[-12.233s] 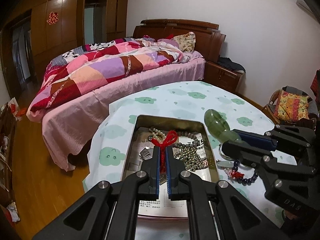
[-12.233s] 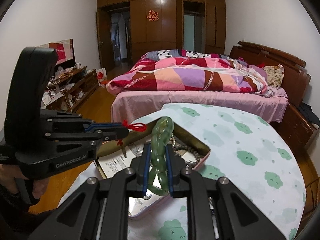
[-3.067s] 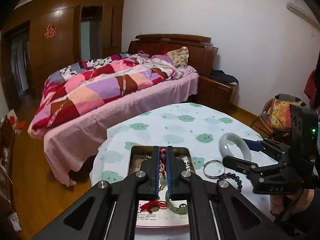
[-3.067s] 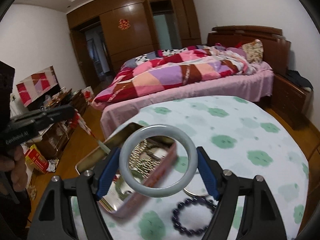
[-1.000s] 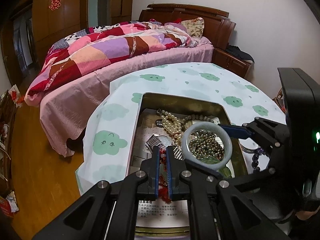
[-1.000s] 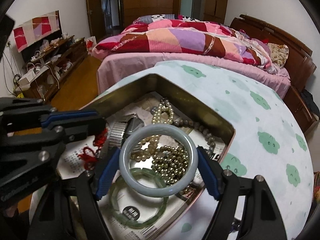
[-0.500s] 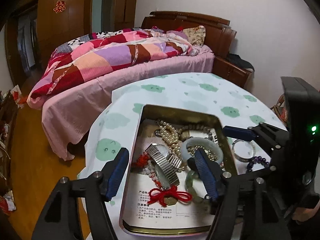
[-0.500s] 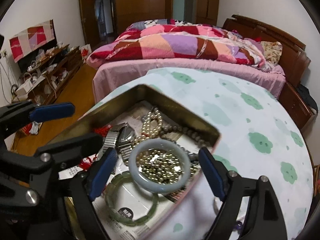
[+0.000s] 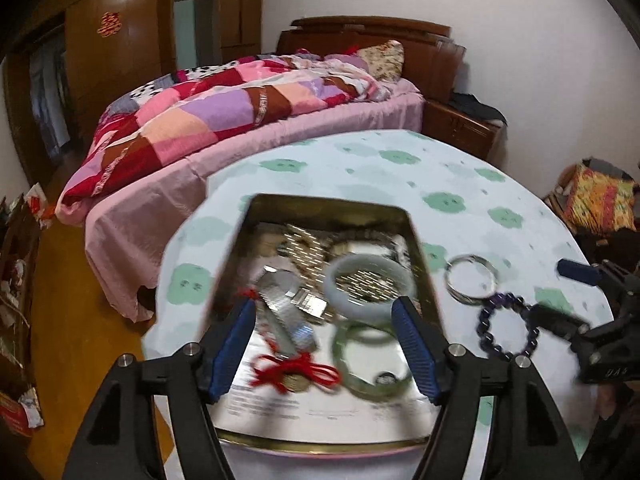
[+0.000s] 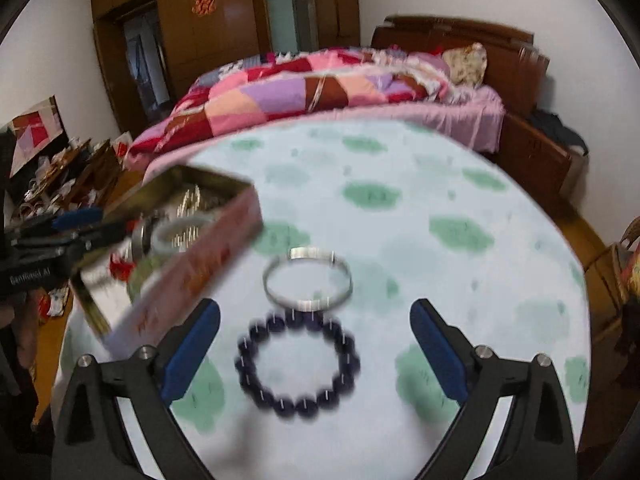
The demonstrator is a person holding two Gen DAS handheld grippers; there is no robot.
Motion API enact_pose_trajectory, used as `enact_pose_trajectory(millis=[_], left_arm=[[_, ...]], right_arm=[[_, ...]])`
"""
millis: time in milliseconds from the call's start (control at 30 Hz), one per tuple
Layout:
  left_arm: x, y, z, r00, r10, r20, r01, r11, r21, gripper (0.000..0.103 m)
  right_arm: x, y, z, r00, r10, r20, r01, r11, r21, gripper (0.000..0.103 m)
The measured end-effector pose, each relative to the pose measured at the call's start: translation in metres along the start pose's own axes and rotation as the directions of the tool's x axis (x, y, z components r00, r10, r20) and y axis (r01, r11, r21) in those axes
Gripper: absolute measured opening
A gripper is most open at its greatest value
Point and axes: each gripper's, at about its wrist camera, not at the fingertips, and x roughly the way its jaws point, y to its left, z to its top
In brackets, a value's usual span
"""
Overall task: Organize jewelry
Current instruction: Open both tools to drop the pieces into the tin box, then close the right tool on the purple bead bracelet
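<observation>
Between the blue pads of the right gripper [image 10: 315,346], whose jaws are spread wide and opening with nothing pressed between them, a dark purple bead bracelet [image 10: 297,366] lies flat on the tablecloth [image 10: 440,200], clear of both pads. Just beyond it, touching or nearly touching its far edge, lies a thin silver bangle [image 10: 307,282]. The beads are round, glossy and near black-violet, strung in a closed ring; the bangle is a plain metal hoop with a flatter band at its far side. To the left of both stands the open tin box [image 10: 192,268], its outer wall pinkish and its rim brassy.

In the left wrist view the left gripper [image 9: 322,346] hangs over the tin's near half, jaws wide apart and empty. Below them, inside the tin, lie a pale grey-white jade bangle [image 9: 369,286] resting on a heap of small metallic beads, a translucent green bangle [image 9: 374,364] nearer the camera, a silver watch [image 9: 286,304] with a metal strap, and a red knotted cord charm [image 9: 294,370] on printed paper. The purple bracelet [image 9: 508,326] and silver bangle [image 9: 471,278] sit on the cloth right of the tin, near the right gripper's tips. The cloth is pale with green cloud shapes. Behind the table stands a bed [image 9: 248,120] with a patchwork quilt.
</observation>
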Motion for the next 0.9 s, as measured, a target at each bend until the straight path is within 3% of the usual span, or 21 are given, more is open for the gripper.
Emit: enact_pose_trajectory(millis=[300, 433, 500, 633, 733, 767, 900], left_arm=[[0.001, -0.02, -0.009, 1.0, -0.01, -0.028, 0.011, 0.999, 0.033, 0.071], [0.001, -0.021, -0.01, 0.999, -0.015, -0.029, 0.016, 0.999, 0.031, 0.071], [-0.001, -0.023, -0.01, 1.0, -0.017, -0.025, 0.017, 0.999, 0.033, 0.071], [-0.001, -0.028, -0.01, 0.999, -0.023, -0.025, 0.024, 0.999, 0.039, 0.071], [-0.002, -0.035, -0.008, 0.999, -0.035, -0.022, 0.036, 0.998, 0.056, 0.071], [-0.003, -0.04, -0.006, 0.999, -0.043, -0.019, 0.045, 0.997, 0.067, 0.071], [-0.005, -0.061, -0.002, 0.998, -0.066, -0.008, 0.066, 0.989, 0.132, 0.071]], right_arm=[[0.021, 0.008, -0.012, 0.997, -0.002, -0.079, -0.002, 0.999, -0.049, 0.098], [0.014, -0.001, -0.015, 0.999, -0.007, -0.05, 0.006, 1.0, -0.02, 0.097], [0.014, -0.008, -0.015, 0.999, -0.019, -0.047, 0.019, 1.0, 0.009, 0.092], [0.026, -0.019, -0.016, 0.991, -0.066, -0.118, 0.068, 0.998, 0.012, 0.062], [0.03, -0.015, -0.02, 0.988, -0.085, -0.128, 0.082, 0.996, -0.031, 0.05], [0.029, -0.015, -0.02, 0.989, -0.083, -0.125, 0.08, 0.996, -0.03, 0.018], [0.019, -0.026, -0.024, 0.993, -0.07, -0.097, 0.071, 0.997, 0.012, 0.017]])
